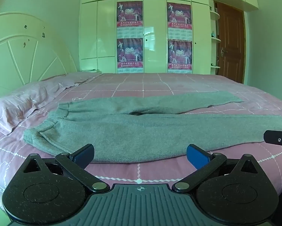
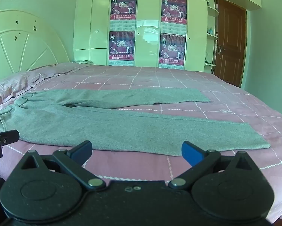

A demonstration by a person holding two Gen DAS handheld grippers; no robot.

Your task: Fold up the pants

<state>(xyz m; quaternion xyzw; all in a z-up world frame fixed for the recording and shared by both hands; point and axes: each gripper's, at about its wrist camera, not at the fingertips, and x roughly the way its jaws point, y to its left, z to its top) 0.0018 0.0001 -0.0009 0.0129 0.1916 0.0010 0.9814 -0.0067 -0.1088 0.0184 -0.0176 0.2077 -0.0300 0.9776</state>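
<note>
The grey pants (image 1: 141,130) lie flat and unfolded across the pink bed (image 1: 141,171), waistband toward the pillow (image 1: 18,111), while the left gripper (image 1: 140,155) and right gripper (image 2: 137,151) hover spread and empty just short of the near leg, so folding seemingly hasn't begun and the next move calls for pinching that near edge.

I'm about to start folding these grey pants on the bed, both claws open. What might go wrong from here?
1. The pants lie flat on the pink sheet, so a claw may pinch sheet along with fabric.
2. The legs are spread apart; lifting only the near leg could leave the far leg askew.
3. The left claw and right claw sit close together and may bump.
</note>
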